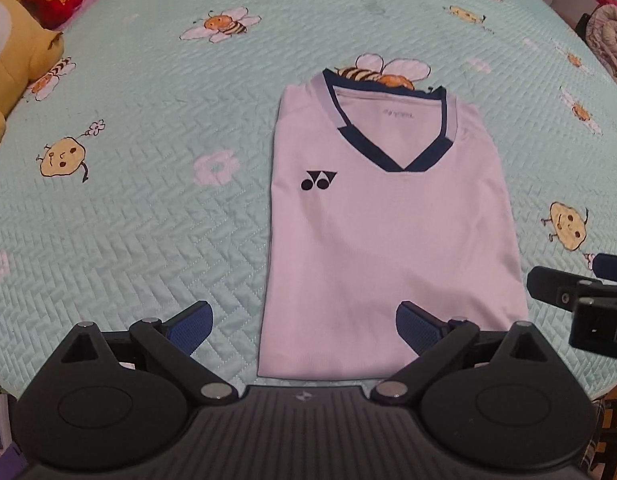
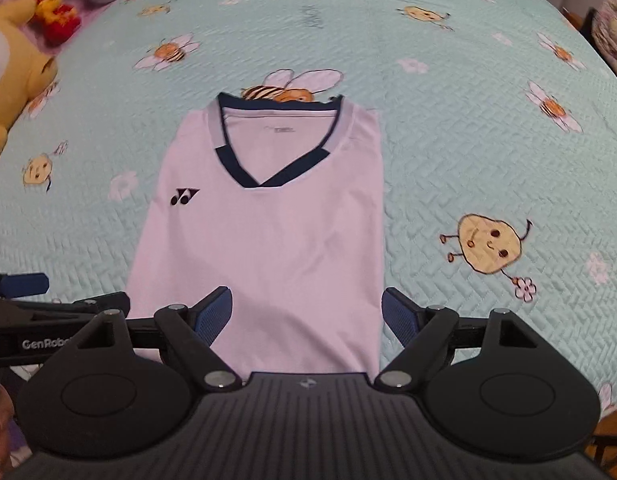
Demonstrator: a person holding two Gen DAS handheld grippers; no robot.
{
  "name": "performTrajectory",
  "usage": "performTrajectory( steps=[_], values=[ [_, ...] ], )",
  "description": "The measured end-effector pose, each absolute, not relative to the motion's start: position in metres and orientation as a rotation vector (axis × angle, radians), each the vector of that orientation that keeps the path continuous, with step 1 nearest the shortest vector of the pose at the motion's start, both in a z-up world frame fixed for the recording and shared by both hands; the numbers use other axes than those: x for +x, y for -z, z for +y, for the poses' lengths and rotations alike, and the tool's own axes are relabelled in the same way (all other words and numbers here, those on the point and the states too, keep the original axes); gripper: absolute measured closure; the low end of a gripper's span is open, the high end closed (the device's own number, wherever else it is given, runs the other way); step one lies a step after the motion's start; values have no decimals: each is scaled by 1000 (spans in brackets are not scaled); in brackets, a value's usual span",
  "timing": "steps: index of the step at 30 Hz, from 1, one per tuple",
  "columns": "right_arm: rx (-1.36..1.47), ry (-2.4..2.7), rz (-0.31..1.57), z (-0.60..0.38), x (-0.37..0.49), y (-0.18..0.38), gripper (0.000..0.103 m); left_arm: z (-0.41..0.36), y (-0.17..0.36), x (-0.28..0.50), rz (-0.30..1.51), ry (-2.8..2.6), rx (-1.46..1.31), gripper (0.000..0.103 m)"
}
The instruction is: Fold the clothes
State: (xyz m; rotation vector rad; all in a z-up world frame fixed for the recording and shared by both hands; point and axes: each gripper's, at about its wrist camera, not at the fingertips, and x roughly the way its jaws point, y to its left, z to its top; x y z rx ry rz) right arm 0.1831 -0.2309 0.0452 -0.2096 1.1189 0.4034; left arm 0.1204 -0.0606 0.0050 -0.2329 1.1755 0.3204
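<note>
Folded shirt (image 1: 388,220) lies flat on bedspread (image 1: 148,220); left gripper (image 1: 304,326) and right gripper (image 2: 306,314), at 6 o'clock, stand spread, empty.

A pale lilac V-neck shirt (image 1: 388,220) with navy collar trim lies folded flat, sleeves tucked under.

A bed (image 1: 148,240) fills both views, covered in a pale mint quilted spread printed with bees, white flowers and small yellow faces. A white shirt (image 1: 388,220) with a navy V-neck collar lies folded flat on it, right of centre in the left wrist view, collar toward the top of the frame. Plush toys (image 1: 16,60), yellow and red, lie at the upper left edge.
</note>
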Motion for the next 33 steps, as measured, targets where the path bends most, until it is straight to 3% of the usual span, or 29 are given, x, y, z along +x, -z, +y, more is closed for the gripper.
performTrajectory(
  steps=[15, 33],
  values=[
    [-224, -424, 1193, -221, 178, -32, 21, -73, 24, 131, 1381, -240, -202, 3],
    [-233, -441, 1222, -211, 179, -28, 21, -66, 28, 130, 1395, -231, -195, 3]
  ],
)
